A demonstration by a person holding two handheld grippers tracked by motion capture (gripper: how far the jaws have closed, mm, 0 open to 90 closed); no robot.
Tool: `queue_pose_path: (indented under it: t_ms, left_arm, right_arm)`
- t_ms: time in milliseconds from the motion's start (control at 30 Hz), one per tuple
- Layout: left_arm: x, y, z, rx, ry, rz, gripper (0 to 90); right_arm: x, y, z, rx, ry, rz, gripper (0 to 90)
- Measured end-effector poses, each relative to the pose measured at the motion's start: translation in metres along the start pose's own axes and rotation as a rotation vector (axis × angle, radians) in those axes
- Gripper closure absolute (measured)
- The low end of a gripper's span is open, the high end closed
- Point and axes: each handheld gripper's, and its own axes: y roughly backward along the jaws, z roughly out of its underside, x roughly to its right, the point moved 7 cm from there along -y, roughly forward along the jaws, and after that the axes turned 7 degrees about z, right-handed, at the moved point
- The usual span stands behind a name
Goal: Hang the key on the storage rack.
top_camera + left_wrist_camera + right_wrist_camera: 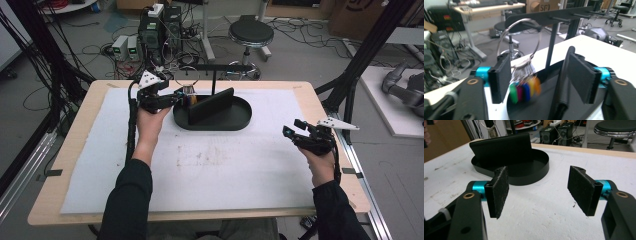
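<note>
The key ring (520, 42), a large wire loop strung with small coloured tags (525, 91), hangs from a peg of the black rack (216, 67) that stands at the far edge of the bench (75, 150), above the left end of the oval black tray (240, 122). The left claw (181, 95) sits right at it: in the left gripper view the bunch of tags dangles between the two pads, close against the left pad (500, 77) and well clear of the other, so the jaws stand wide apart and press on nothing. The tags are blurred there, which suggests they are swinging. The loop's long axis runs top to bottom, from the peg down to the tags, and the claw points level at its lower end from the near-left side. Judged from this, any coming move with the ring falls to the left hand, which is far nearer; it needs only to back away toward the near edge, or close again on the tags. The right claw (295, 131) hovers over the right side of the bench, well apart from the tray, its jaws also wide apart with nothing between them in the right gripper view. The tray holds an upright black panel (212, 106) slanting across it; the tags hang just over its left end, and whether they touch its floor I cannot tell.
</note>
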Motion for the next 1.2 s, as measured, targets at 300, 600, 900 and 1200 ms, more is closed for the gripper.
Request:
queue_pose_path:
  t_ms: [300,600,900,1200]
  left_arm:
    - [0.030,0.044,0.020,0.016,-0.005,0.047,30.1]
    - [0.031,0.089,0.054,-0.038,-0.023,0.015,28.4]
    - [0.027,0.117,0.084,-0.046,-0.021,-0.032,27.7]
    - [0.019,0.121,0.100,-0.061,0.011,-0.050,27.2]
  right_arm:
    - [0.000,-0.004,0.000,-0.009,0.004,0.011,33.5]
    - [0.002,-0.003,0.001,-0.022,0.011,0.042,31.2]
    - [0.000,-0.006,0.004,-0.038,0.033,0.063,30.4]
    - [0.001,-0.007,0.006,-0.050,0.042,0.079,29.5]
